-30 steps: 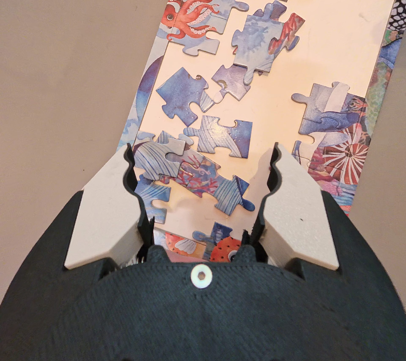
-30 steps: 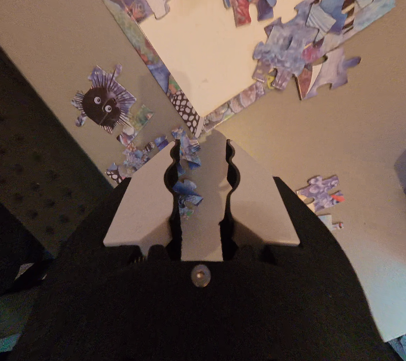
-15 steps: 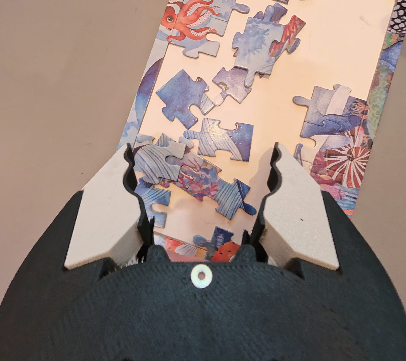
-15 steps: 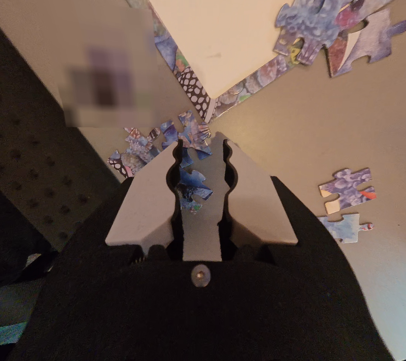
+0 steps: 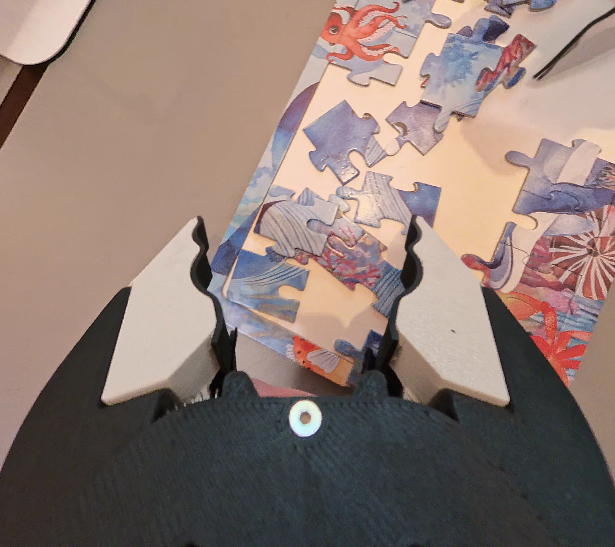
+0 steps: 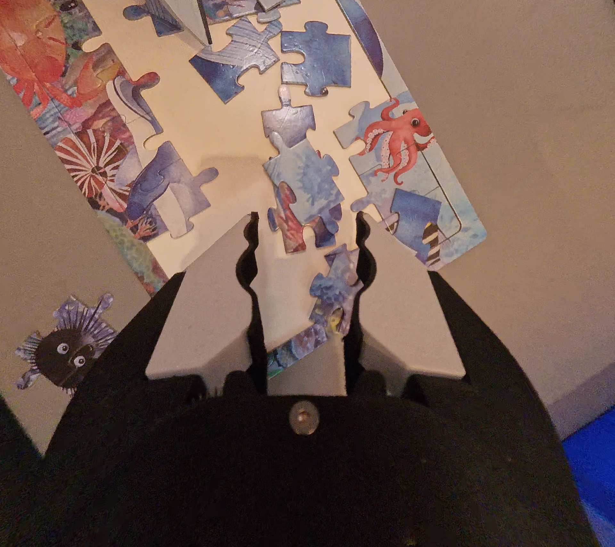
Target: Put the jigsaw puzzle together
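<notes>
A flat cardboard jigsaw tray point(image 5: 472, 241) with a cream floor and sea-creature border is seen lying on the matte grey table point(image 5: 149, 131), loose blue glossy pieces scattered inside it. Beside the tray, a black spiky fish piece point(image 6: 63, 354) is shown only by the right wrist view. Over the tray, the left gripper point(image 5: 304, 225) is held wide and empty; the right gripper point(image 6: 306, 218) is spread moderately, empty.

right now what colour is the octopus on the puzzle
The octopus is orange-red with pale suckers, on a light blue piece. It shows best in the right wrist view.
</notes>
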A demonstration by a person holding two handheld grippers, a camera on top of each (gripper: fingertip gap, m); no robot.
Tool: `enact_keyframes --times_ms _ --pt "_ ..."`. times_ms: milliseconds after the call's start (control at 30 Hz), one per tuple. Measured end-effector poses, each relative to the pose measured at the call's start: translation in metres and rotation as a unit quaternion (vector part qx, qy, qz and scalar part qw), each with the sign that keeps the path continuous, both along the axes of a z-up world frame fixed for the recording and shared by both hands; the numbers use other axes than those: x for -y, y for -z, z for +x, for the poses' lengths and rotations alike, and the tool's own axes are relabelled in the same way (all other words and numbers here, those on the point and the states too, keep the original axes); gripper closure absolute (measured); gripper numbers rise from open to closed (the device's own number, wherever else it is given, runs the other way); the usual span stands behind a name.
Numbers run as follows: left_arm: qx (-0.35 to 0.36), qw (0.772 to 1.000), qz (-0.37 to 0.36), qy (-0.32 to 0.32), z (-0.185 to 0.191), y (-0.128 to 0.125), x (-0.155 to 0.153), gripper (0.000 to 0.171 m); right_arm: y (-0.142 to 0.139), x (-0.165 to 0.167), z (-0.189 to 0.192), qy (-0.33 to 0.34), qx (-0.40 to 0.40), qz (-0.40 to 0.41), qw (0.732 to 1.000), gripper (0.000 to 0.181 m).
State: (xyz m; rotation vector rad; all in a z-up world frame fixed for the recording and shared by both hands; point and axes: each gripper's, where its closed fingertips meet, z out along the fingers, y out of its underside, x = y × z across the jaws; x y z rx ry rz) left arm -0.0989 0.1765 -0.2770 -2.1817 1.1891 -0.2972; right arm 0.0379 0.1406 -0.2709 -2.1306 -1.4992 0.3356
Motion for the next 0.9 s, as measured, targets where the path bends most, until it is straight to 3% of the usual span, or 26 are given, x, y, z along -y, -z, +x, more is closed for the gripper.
enact_keyframes --times_ms 133,200,333,433,733,767,900 --pt "0.001 1.000 0.003 -0.015 -0.012 -0.001 -0.004 0.056 0.016 -0.004 -0.010 -0.008 0.012 -0.026 1.000 0.133" --pt "0.003 1.000 0.004 -0.019 -0.014 -0.002 -0.004 0.056 0.016 -0.003 -0.012 -0.004 -0.001 -0.040 0.999 0.141" --pt "0.004 1.000 0.007 -0.024 -0.017 -0.002 -0.007 0.057 0.015 -0.002 -0.006 0.001 -0.001 -0.040 0.999 0.142" --pt "0.001 0.999 0.009 -0.031 -0.020 -0.002 -0.008 0.057 0.005 0.004 -0.005 0.000 -0.027 -0.044 0.999 0.159" --pt "-0.002 0.999 0.012 -0.030 -0.020 -0.002 -0.008 0.058 -0.007 0.012 0.029 0.014 -0.009 -0.022 1.000 0.160" --pt "-0.003 1.000 0.010 -0.026 -0.018 -0.001 -0.007 0.058 -0.008 0.013 0.032 0.014 -0.014 -0.024 1.000 0.177" --pt "-0.009 1.000 0.008 -0.015 -0.014 0.001 -0.003 0.057 -0.009 0.020 0.044 0.020 -0.016 -0.023 0.999 0.181"
